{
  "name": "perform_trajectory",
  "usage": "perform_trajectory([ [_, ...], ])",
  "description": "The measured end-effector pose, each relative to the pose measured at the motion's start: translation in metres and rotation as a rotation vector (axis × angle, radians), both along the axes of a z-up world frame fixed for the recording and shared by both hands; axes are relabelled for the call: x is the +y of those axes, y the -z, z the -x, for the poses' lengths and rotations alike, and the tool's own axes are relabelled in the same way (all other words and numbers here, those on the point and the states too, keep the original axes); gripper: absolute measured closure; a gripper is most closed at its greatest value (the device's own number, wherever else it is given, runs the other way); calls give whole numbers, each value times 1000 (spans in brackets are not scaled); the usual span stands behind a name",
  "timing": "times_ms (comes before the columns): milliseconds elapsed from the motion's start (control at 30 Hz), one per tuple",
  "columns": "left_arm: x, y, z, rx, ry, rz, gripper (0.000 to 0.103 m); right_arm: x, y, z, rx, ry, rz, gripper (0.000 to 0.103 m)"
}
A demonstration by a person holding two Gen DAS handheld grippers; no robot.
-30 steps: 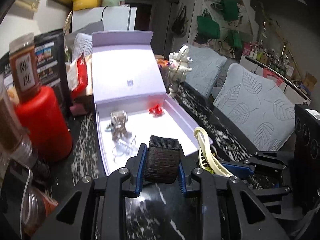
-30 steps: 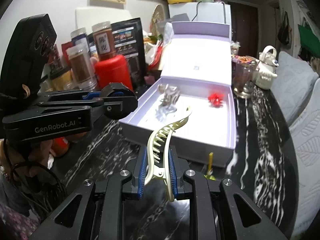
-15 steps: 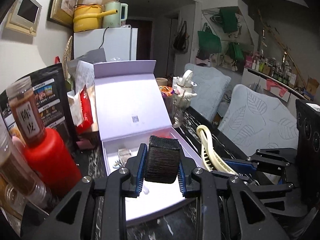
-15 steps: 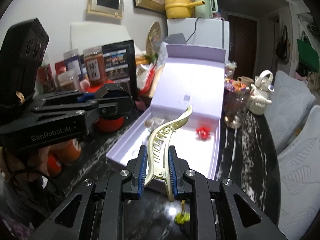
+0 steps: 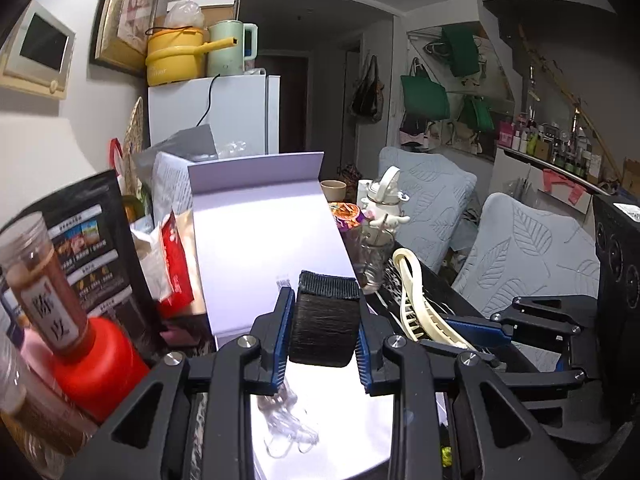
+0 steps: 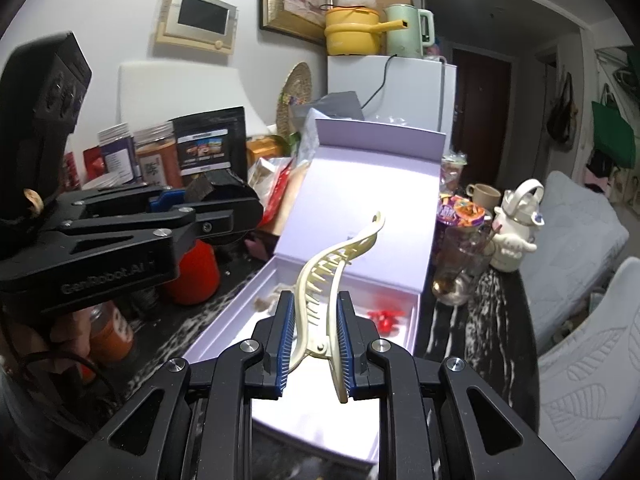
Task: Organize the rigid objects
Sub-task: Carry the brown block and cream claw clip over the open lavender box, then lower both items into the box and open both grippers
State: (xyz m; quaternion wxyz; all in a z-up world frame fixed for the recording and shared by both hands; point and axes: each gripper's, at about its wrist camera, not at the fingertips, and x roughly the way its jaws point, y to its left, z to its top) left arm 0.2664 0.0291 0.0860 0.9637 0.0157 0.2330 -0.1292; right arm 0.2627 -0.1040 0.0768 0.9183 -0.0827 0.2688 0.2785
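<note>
Right wrist view: lilac box sits open on the bench, lid propped up behind, holding a red clip and a clear clip. Right tongs clamp the cream hair claw, long axis pointing away toward the lid, above the box. Left tongs grip the black block upright over the box's near end.

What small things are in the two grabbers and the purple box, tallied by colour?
Black: 1, the black block, in the left gripper
Cream: 1, the cream hair clip, in the right gripper
Red: 1, the red piece, in the lavender box
Clear: 1, the clear piece, in the box
Total: 4 in view; the grippers hide part of the box.
</note>
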Motion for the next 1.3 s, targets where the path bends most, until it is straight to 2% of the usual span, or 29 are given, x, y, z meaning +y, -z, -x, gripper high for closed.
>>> perform_trajectory([
  [400, 8, 9, -33, 25, -17, 1, 76, 6, 0, -38, 20, 9, -20, 83],
  [567, 8, 27, -51, 75, -46, -32, 76, 11, 15, -53, 58, 11, -8, 83],
  [833, 2, 52, -70, 146, -33, -53, 76, 9, 45, -71, 135, 38, 34, 83],
  [1300, -9, 88, -93, 280, -34, -116, 76, 12, 76, -90, 216, 72, 101, 83],
])
